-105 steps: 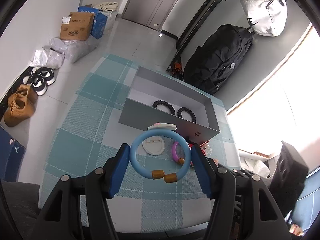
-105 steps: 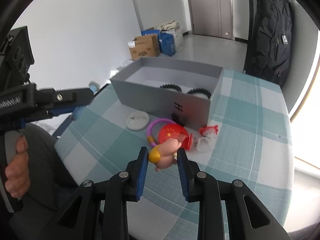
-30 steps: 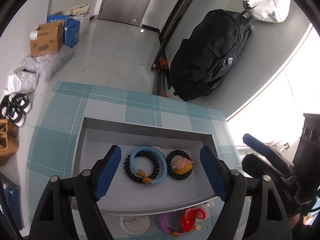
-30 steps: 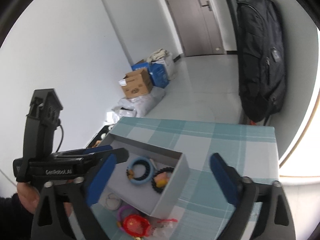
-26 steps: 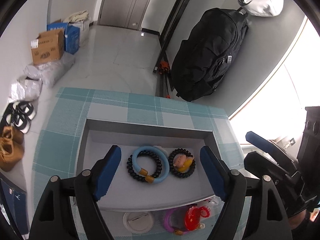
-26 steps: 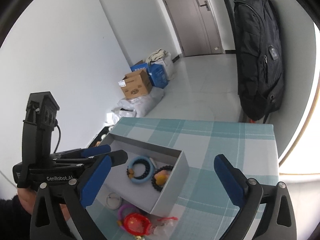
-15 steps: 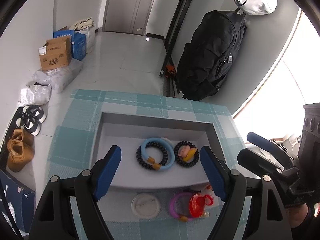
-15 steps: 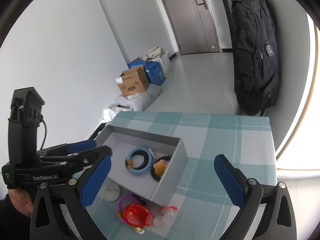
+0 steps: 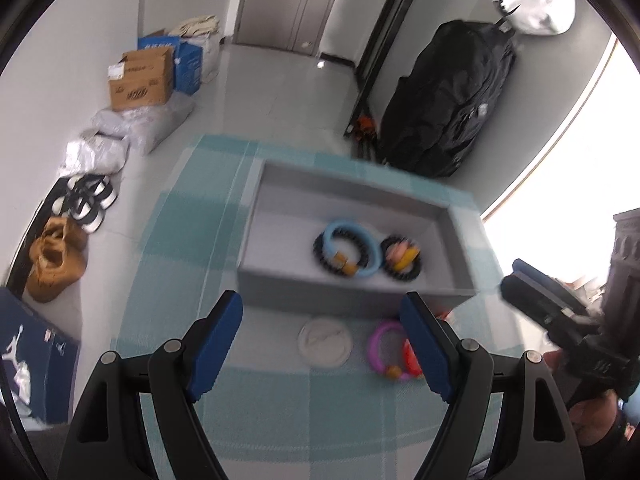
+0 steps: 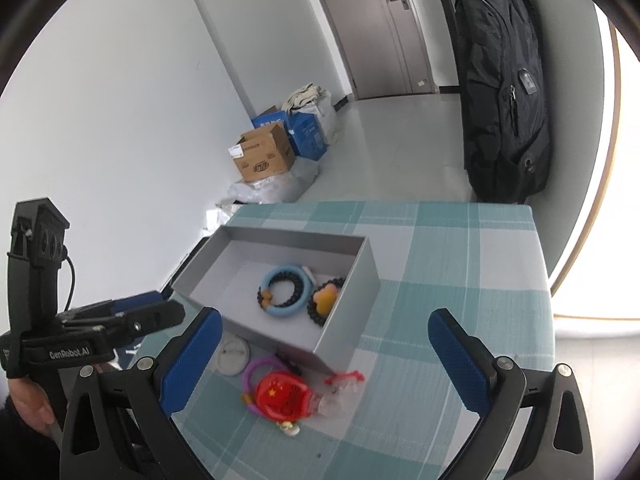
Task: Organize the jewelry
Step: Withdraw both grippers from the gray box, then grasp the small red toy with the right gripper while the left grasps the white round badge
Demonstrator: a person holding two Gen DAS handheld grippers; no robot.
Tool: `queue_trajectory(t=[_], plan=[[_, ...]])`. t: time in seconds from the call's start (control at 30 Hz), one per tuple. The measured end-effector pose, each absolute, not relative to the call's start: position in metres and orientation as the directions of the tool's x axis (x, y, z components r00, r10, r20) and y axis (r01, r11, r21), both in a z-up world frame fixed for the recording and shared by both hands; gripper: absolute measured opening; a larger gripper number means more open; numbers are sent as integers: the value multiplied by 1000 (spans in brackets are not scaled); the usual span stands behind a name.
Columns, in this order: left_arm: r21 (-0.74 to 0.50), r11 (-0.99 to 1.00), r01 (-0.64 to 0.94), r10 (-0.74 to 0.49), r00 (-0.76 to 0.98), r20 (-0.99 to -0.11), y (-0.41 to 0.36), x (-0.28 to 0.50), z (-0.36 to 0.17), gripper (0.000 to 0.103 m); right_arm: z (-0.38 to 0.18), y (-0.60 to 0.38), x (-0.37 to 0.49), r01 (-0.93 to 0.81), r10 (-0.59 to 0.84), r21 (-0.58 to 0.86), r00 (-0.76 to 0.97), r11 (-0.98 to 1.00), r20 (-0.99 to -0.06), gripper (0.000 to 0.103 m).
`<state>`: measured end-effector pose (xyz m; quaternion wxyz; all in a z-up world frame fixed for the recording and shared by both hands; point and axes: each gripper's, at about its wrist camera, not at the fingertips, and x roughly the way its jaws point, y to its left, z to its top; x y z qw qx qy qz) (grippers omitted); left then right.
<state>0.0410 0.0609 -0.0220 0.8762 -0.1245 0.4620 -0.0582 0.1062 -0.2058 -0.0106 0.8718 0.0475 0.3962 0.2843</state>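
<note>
A grey box [image 9: 352,300] [image 10: 344,340] stands on the teal checked tablecloth. Inside lie a blue bracelet [image 9: 352,254] [image 10: 286,290] on a black beaded one, and a pink and yellow charm [image 9: 401,258] [image 10: 326,298] on a second black beaded ring. In front of the box lie a white round badge [image 9: 325,342] [image 10: 233,352], a purple bracelet [image 9: 386,354] [image 10: 256,372], a red badge [image 10: 280,396] and a clear clip [image 10: 340,388]. My left gripper [image 9: 326,352] is open and empty, above the items in front of the box. My right gripper [image 10: 324,364] is open and empty.
The tablecloth [image 9: 280,420] covers a small table with edges on all sides. On the floor are cardboard boxes [image 9: 140,78], shoes [image 9: 86,200] and a black backpack [image 9: 444,100]. The right gripper shows at the right of the left wrist view [image 9: 560,312].
Both grippers let go of the blue bracelet and the pink charm into the box earlier. Since half a second ago both have drawn back and lower, toward the near side of the box.
</note>
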Motion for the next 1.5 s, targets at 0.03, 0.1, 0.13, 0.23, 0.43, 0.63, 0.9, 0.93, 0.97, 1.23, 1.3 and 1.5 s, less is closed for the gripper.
queue_trajectory(t=[0.03, 0.1, 0.13, 0.23, 0.43, 0.63, 0.9, 0.93, 0.97, 1.23, 1.3, 1.5], plan=[[-266, 964, -18, -212, 555, -804, 62, 39, -26, 78, -11, -205, 105, -459, 532, 307, 521, 834, -667, 103], [-241, 970, -24, -193, 523, -830, 60, 39, -36, 78, -12, -205, 103, -461, 531, 304, 518, 834, -670, 103], [-227, 974, -23, -183, 512, -839, 61, 38, -38, 78, -13, -204, 102, -461, 530, 302, 517, 834, -672, 103], [-176, 984, -24, -144, 473, -869, 57, 39, -51, 78, -14, -205, 100, -459, 526, 300, 515, 836, -677, 103], [-158, 987, -11, -138, 429, -893, 56, 42, -63, 78, -18, -204, 97, -459, 518, 293, 507, 839, -689, 103], [-76, 996, 50, -91, 436, -895, 42, 44, -67, 78, -23, -208, 95, -439, 510, 303, 498, 846, -702, 103], [-6, 996, 94, -50, 474, -879, 36, 44, -69, 77, -29, -214, 88, -415, 484, 295, 489, 861, -726, 103], [-10, 996, 94, -54, 475, -879, 37, 44, -69, 74, -31, -216, 85, -403, 485, 307, 482, 862, -730, 103], [-11, 995, 98, -56, 476, -877, 36, 45, -68, 72, -33, -218, 83, -393, 487, 318, 475, 863, -733, 103], [24, 981, 194, -74, 484, -872, 16, 41, -63, 38, -40, -218, 69, -379, 469, 314, 449, 871, -760, 103], [1, 982, 189, -90, 471, -877, 19, 42, -63, 38, -42, -219, 67, -374, 470, 319, 442, 871, -764, 103], [-76, 985, 158, -140, 446, -884, 28, 43, -60, 38, -47, -219, 65, -358, 506, 377, 405, 854, -762, 103]])
